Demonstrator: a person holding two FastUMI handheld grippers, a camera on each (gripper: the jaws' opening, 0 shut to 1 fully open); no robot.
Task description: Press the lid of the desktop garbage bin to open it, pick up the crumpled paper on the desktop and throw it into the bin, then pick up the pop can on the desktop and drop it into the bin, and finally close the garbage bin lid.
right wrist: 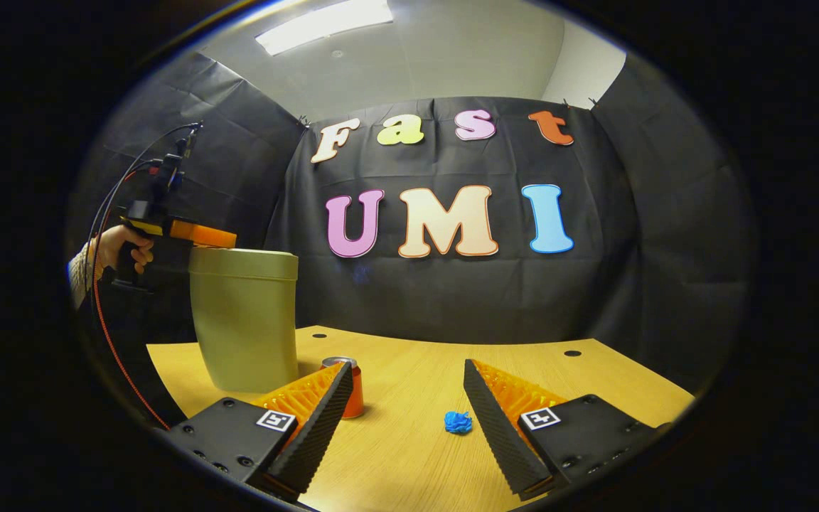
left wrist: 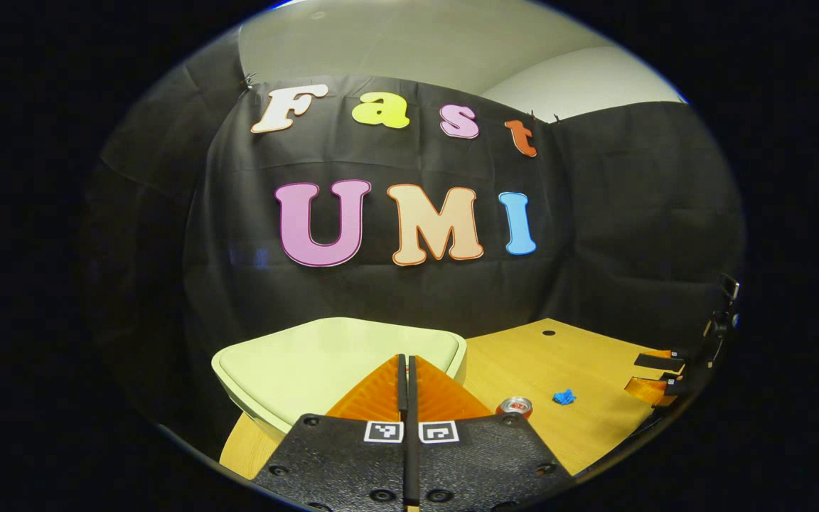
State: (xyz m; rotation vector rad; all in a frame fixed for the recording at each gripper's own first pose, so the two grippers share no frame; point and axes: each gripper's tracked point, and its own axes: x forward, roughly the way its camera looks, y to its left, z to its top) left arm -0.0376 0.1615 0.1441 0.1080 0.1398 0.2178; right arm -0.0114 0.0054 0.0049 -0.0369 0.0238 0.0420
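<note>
The pale green garbage bin (right wrist: 244, 320) stood at the left end of the desk (right wrist: 409, 441), its lid (left wrist: 324, 355) down and flat, so I could not see what lay inside. My left tongs (left wrist: 407, 366) were pressed together, the two fingers touching along their length, and their tips lay over the lid; whether they touched it I could not tell from my own view. In the right gripper view those tongs (right wrist: 228, 238) reached level across the top rim of the bin, held by my hand (right wrist: 121, 249) in a knitted sleeve, with cables looping down from the handle.

My right tongs (right wrist: 404, 387) were spread wide apart and held nothing, low above the desk. Between the fingers, nearer the right one, lay the small blue crumpled paper (right wrist: 458, 422) on the wood. The pop can (right wrist: 349, 387) stood upright just beside the left finger, near the foot of the bin. In the left gripper view the can (left wrist: 515, 407) and the paper (left wrist: 564, 397) lay apart from each other to the right of the bin.

The desk was light wood with a few small dark holes near its far edge. Black cloth hung behind and at both sides, with a pale ceiling and a strip light (right wrist: 324, 25) above.
</note>
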